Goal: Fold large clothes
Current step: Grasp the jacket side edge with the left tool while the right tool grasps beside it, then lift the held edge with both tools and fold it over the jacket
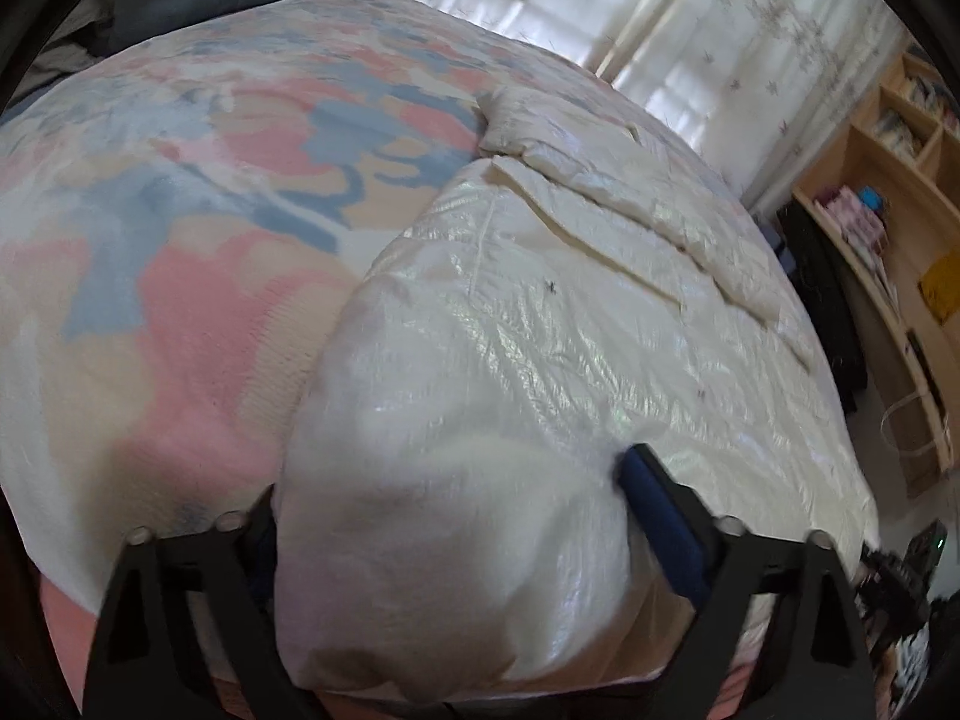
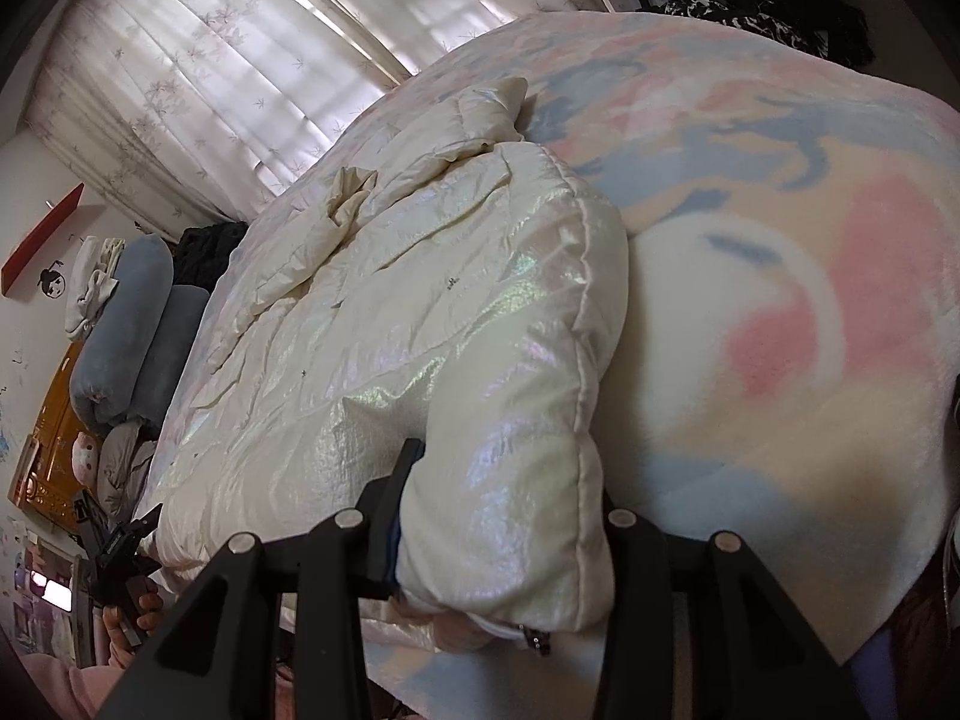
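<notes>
A shiny cream puffer jacket (image 1: 570, 312) lies spread on a bed covered by a pink, blue and cream blanket (image 1: 180, 210). My left gripper (image 1: 450, 516) is shut on a thick corner of the jacket's near edge; the padding bulges between its fingers. In the right wrist view the same jacket (image 2: 420, 300) stretches away toward the window, and my right gripper (image 2: 504, 516) is shut on its other near corner. A zipper pull (image 2: 534, 639) hangs below that corner. A folded sleeve (image 1: 600, 180) lies across the far part.
Sheer curtains (image 1: 690, 30) cover the window behind the bed. Wooden shelves (image 1: 900, 210) stand to the right. Grey bolster pillows (image 2: 132, 330) and a soft toy lie by the wall. The left gripper also shows in the right wrist view (image 2: 120, 540).
</notes>
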The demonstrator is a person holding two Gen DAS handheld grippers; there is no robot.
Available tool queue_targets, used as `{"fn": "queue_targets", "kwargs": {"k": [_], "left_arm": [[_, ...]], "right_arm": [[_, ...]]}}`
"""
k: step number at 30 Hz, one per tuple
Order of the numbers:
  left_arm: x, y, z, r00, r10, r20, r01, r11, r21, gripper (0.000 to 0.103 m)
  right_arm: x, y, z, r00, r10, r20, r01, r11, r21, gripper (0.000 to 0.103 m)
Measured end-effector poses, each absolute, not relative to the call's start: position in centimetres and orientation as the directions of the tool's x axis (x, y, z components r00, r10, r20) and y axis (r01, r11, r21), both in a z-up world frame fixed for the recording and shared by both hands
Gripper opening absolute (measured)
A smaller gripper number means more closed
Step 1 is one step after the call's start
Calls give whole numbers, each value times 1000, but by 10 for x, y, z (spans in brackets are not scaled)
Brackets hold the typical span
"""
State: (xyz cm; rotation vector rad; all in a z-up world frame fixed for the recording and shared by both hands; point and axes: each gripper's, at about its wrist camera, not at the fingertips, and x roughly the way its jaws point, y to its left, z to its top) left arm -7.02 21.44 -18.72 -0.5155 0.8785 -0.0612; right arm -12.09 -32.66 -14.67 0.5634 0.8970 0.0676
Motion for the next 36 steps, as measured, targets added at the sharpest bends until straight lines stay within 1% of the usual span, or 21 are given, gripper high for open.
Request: {"fn": "queue_targets", "kwargs": {"k": [2,3,4,5,7,8,11,14,19,22,29,32,36], "left_arm": [[-71,219,-186,659,-272,-701,-171,853,-492,52],[-70,220,-185,664,-292,-689,-171,837,-519,45],[-70,219,-185,665,-309,-680,-166,827,-538,32],[-69,218,-182,666,-316,-675,-164,822,-546,26],[-67,211,-174,667,-280,-690,-178,839,-514,21],[-67,206,-169,667,-253,-700,-188,853,-487,20],[-68,198,-155,665,-195,-721,-220,871,-439,19],[-74,197,-139,680,-190,-708,-224,865,-448,18],[-89,195,-108,715,-200,-670,-204,857,-474,18],[-100,194,-92,725,-190,-662,-199,862,-466,18],[-121,207,-65,737,-209,-643,-195,845,-498,18],[-118,213,-63,733,-220,-643,-202,833,-515,18],[-107,219,-63,730,-232,-643,-216,814,-539,18]], "right_arm": [[-120,-328,-146,627,287,-724,178,852,492,41],[-119,-327,-146,625,285,-727,182,853,490,41],[-119,-326,-145,624,280,-729,185,854,486,39],[-118,-325,-144,623,271,-734,188,859,476,38],[-118,-321,-140,623,247,-742,191,872,451,35],[-118,-318,-137,626,232,-745,192,879,436,31],[-119,-313,-122,648,186,-739,204,891,404,26],[-122,-313,-103,694,175,-698,206,881,425,24],[-130,-312,-66,771,177,-611,178,862,474,23],[-134,-309,-48,798,177,-576,157,862,483,23],[-150,-307,-13,850,168,-500,114,867,486,23],[-152,-308,-5,863,167,-477,103,866,490,23],[-147,-312,-6,865,162,-474,111,861,496,23]]}}
